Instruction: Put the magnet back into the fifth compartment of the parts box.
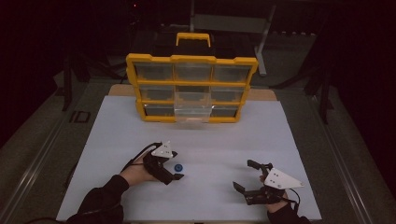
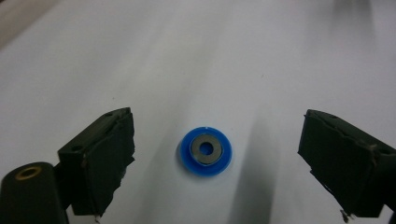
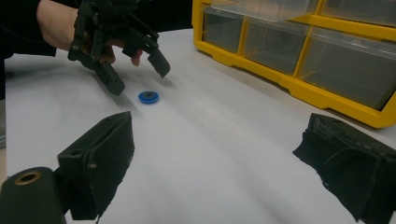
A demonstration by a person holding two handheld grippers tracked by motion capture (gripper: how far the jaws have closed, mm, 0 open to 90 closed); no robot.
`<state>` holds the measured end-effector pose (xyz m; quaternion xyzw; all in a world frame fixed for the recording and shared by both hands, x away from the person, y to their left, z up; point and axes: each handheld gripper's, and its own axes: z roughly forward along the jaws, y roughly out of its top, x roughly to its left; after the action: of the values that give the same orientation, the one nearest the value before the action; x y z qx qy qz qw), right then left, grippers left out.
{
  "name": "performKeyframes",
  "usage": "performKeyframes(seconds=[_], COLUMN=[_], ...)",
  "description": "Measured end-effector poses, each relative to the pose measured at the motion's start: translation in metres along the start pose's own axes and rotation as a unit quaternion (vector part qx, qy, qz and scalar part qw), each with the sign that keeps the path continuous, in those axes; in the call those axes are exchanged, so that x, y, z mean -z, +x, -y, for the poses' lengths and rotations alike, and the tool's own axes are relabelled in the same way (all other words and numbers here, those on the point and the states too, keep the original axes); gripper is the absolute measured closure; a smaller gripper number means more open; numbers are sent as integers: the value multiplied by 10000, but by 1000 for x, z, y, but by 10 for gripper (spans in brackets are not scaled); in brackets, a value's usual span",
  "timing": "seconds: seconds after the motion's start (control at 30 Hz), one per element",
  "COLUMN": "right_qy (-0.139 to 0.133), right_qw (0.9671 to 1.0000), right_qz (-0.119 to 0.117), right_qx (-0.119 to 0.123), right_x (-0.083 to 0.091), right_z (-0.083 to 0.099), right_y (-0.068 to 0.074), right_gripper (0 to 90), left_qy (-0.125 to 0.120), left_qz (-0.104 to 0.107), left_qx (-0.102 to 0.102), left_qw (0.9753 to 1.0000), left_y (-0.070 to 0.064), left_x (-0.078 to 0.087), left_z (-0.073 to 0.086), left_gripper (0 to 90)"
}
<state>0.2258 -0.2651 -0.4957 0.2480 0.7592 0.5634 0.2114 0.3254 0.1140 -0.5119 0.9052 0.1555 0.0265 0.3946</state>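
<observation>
The left gripper (image 2: 210, 163) hangs, fingers apart, over a flat blue plastic disc with a grey metal centre (image 2: 206, 150); at four o'clock, the right gripper (image 1: 252, 179) waits, fingers apart. The thin disc may slide across the white tabletop (image 1: 224, 140).

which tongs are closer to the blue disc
Left. The left tongs hang open right over the blue disc; the right tongs sit open farther off to its right.

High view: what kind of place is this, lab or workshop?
Likely a lab-style recording bench, dimly lit. A white table carries a yellow drawer organizer, one clear drawer pulled out. A small blue ring lies by the open left gripper; metal framing stands behind.
</observation>
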Motion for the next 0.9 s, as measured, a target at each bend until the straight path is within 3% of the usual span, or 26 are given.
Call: performKeyframes(seconds=[0.1,0.17,0.33,0.53,0.77,0.9], right_qy=[0,6,-1,10,5,12], right_qw=[10000,10000,10000,10000,10000,10000], right_qz=[-4,1,2,1,4,0], right_qx=[2,8,-8,15,7,13], right_x=[0,0,0,0,0,0], right_z=[0,0,0,0,0,0], right_y=[0,0,0,0,0,0], right_gripper=[93,93,93,93,93,93], left_qy=[112,318,483,425,394,363], left_qz=[-96,-184,-184,-168,-172,-194], left_qx=[-66,-63,-99,-182,-357,-347], left_qw=[9999,9993,9986,9988,9984,9986], left_y=[2,3,5,4,0,-2], left_x=[-2,-4,-6,-6,-8,-8], left_z=[-1,0,3,3,2,3], left_gripper=[149,184,295,437,520,560])
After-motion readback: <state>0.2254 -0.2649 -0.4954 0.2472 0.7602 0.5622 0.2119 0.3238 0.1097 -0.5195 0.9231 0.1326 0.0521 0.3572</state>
